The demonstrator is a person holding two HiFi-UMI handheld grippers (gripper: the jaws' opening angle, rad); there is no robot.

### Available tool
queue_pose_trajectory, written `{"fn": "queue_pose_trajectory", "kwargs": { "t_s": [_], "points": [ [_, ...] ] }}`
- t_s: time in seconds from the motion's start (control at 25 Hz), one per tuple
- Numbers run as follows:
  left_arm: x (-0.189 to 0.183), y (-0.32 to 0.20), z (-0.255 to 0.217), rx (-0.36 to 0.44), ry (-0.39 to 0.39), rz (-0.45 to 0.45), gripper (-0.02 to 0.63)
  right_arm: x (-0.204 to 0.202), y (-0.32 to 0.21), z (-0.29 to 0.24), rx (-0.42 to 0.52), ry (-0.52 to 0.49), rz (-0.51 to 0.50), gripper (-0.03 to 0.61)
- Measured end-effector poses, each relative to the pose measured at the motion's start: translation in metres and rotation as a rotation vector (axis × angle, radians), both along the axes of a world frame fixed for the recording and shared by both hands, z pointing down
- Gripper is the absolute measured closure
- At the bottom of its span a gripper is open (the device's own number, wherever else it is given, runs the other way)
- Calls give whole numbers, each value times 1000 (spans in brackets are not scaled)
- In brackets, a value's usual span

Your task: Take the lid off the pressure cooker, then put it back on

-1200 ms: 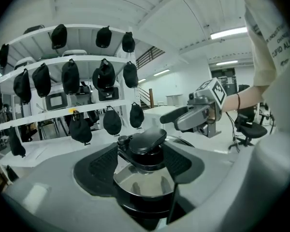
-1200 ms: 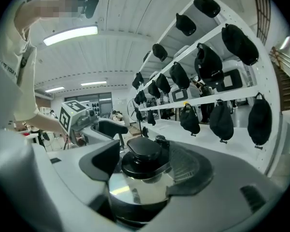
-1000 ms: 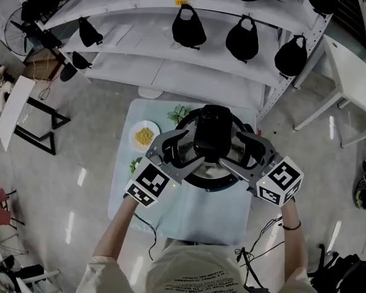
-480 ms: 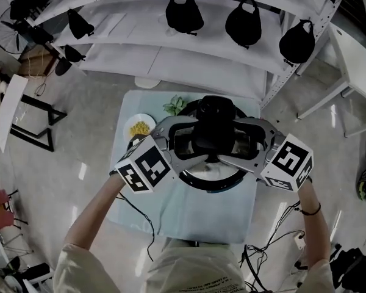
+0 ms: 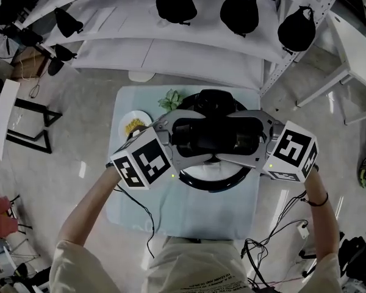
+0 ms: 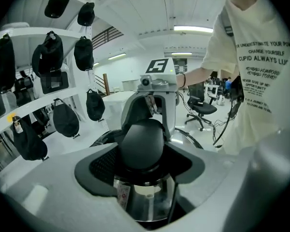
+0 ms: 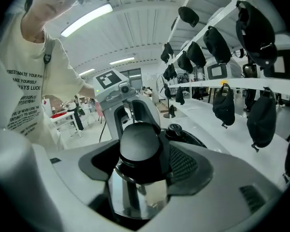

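The pressure cooker's lid hangs in the air by its long black handle (image 5: 210,133). My left gripper (image 5: 192,138) is shut on the handle's left end and my right gripper (image 5: 238,137) on its right end. Under the lid, the open pot (image 5: 215,185) stands on the table, its dark rim showing. In the left gripper view the rounded handle end (image 6: 141,144) fills the left gripper (image 6: 142,166), with steel lid (image 6: 146,204) beneath. The right gripper view shows the other handle end (image 7: 140,146) in the right gripper (image 7: 142,166), above shiny steel (image 7: 135,195).
The small light-blue table (image 5: 189,218) also carries a white plate of yellow food (image 5: 133,127) and green leaves (image 5: 171,99). White shelves with hanging black caps (image 5: 174,3) stand just behind it. Cables (image 5: 145,220) trail off the table's front.
Both grippers have risen toward the head camera with the lid in them. The lid has lifted off the pot and the pot's rim now shows below.
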State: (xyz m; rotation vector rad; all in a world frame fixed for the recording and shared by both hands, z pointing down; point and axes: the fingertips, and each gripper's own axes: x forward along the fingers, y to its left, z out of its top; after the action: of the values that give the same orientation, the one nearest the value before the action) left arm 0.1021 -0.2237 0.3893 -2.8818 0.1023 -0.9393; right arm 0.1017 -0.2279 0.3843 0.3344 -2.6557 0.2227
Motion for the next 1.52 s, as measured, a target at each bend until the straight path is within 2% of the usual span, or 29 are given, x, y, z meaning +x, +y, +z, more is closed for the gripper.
{"fn": "queue_pose_trajectory", "kwargs": {
  "t_s": [0.44,0.76,1.2,1.52],
  "points": [
    [3,0,0,-42,42,61,328,-4,4,9,-32,93,-92,290],
    [4,0,0,-50,82,94,328,-5,5,10,-45,103,-107,302],
    [4,1,0,-42,46,98,328,-5,6,8,-52,116,-103,304],
    [3,2,-6,-48,51,92,328,-7,7,1,-56,101,-120,304]
  ]
}}
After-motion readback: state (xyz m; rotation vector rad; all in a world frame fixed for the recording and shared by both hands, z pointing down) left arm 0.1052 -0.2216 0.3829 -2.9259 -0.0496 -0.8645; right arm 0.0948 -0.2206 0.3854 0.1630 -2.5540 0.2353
